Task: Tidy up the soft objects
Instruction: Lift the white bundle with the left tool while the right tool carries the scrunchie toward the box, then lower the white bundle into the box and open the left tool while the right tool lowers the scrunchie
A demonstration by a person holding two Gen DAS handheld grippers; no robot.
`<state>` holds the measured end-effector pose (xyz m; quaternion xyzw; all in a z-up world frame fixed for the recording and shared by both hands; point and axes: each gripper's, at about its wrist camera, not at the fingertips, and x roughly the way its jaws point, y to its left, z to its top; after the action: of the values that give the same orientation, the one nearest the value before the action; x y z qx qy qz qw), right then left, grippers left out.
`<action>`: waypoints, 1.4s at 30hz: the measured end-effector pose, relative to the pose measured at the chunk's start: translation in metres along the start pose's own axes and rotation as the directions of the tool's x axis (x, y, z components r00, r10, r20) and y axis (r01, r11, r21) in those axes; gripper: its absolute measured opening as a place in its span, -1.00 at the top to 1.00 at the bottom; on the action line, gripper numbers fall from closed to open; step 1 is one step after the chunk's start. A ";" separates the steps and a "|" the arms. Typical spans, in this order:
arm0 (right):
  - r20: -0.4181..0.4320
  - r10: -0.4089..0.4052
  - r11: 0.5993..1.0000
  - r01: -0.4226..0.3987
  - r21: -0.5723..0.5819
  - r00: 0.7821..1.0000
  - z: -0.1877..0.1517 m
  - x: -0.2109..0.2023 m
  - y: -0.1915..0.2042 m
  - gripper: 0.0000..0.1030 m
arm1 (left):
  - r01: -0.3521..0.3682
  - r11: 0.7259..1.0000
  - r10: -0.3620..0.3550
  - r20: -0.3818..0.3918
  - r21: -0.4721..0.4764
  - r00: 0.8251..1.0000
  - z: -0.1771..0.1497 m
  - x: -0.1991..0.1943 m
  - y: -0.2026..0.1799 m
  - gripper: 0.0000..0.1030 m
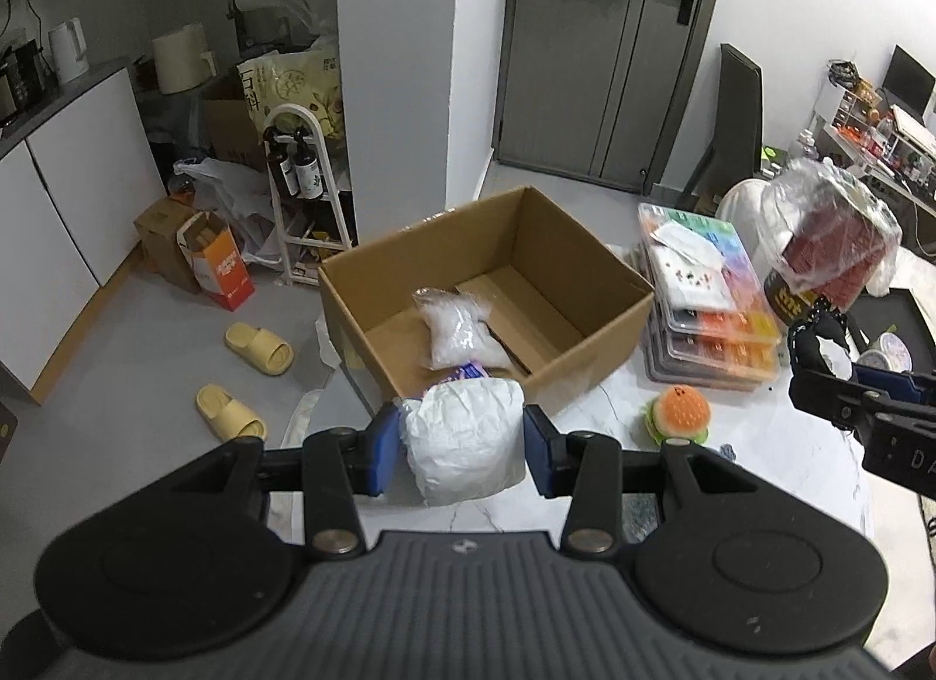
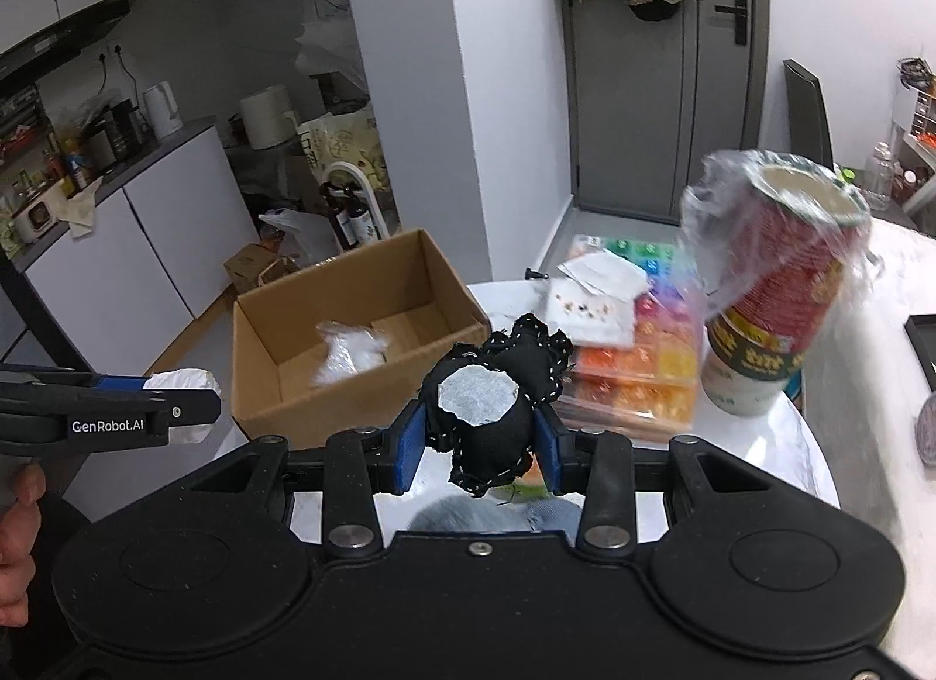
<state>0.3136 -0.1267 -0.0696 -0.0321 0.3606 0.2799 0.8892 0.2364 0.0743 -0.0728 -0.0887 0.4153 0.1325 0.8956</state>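
The left gripper (image 1: 462,440) pinches a crumpled white soft bundle (image 1: 465,437) between its blue pads, held above the marble table's (image 1: 760,446) edge, just short of the open cardboard box (image 1: 351,300). The right gripper (image 2: 479,443) squeezes a black stitched plush toy (image 2: 497,399) with a white patch, raised over the table beside the box. A clear bag (image 1: 462,332) lies inside the box.

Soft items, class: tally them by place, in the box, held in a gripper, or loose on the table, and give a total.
In the box: 1, clear bag
Held: 2, white bundle, black toy
Loose on the table: 1, burger toy
Total: 4
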 end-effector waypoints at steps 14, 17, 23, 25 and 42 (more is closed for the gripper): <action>-0.011 0.020 0.999 -0.020 -0.027 1.000 0.024 0.021 0.016 0.25 | -0.009 1.000 0.010 0.014 -0.026 1.000 0.034 0.016 0.018 0.16; -0.013 0.026 0.999 -0.027 -0.031 1.000 0.030 0.027 0.018 0.25 | -0.009 1.000 0.009 0.011 -0.029 1.000 0.040 0.023 0.020 0.16; -0.019 0.038 0.999 -0.039 -0.037 0.999 0.041 0.044 0.024 0.25 | -0.011 0.999 0.011 -0.003 -0.047 1.000 0.055 0.041 0.027 0.16; -0.018 0.045 0.998 -0.046 -0.040 0.999 0.046 0.049 0.027 0.25 | -0.013 0.999 0.012 -0.005 -0.053 1.000 0.059 0.046 0.029 0.16; -0.038 0.065 0.996 -0.067 -0.063 0.997 0.059 0.081 0.049 0.25 | -0.026 0.999 0.024 -0.041 -0.047 0.999 0.073 0.095 0.040 0.14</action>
<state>0.3726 -0.0318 -0.0724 -0.0539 0.3682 0.3201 0.8712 0.3353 0.1473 -0.1010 -0.1076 0.4310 0.1516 0.8830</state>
